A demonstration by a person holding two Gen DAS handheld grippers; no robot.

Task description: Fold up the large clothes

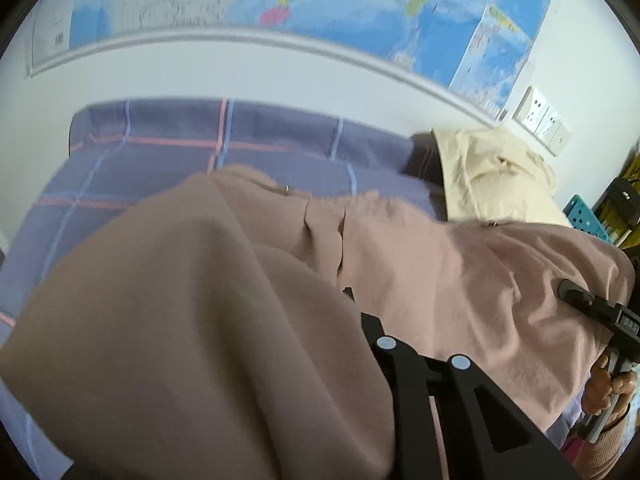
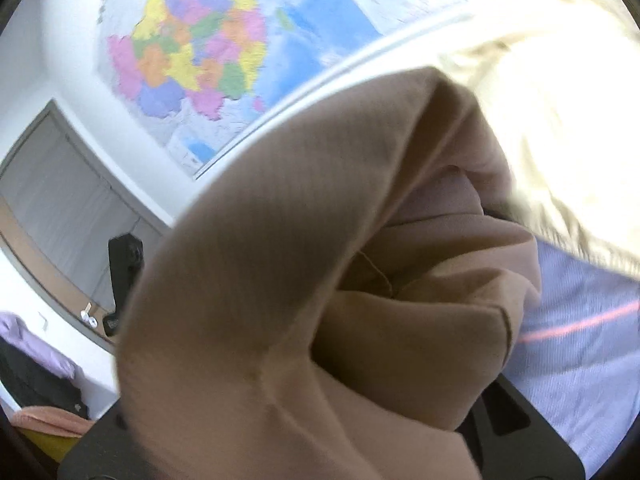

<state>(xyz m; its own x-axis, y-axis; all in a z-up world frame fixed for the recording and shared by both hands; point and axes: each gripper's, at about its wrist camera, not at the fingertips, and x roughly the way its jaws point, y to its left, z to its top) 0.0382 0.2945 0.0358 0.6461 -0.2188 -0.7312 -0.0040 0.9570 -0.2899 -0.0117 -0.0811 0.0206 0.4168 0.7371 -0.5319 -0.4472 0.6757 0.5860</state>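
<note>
Dusty-pink garment [image 1: 248,280] drapes over both tongs, left gripper [image 1: 352,300] and right gripper [image 1: 576,296] each pinched narrow on its edge, lifting it off the plaid bedsheet [image 1: 168,152] beyond, likely to fold.

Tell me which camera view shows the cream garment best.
The left wrist view. There the cream garment lies in focus on the checked bedsheet, beyond the pink garment, with its folds readable. The right wrist view shows it only as an overexposed, blurred patch at the upper right.
</note>
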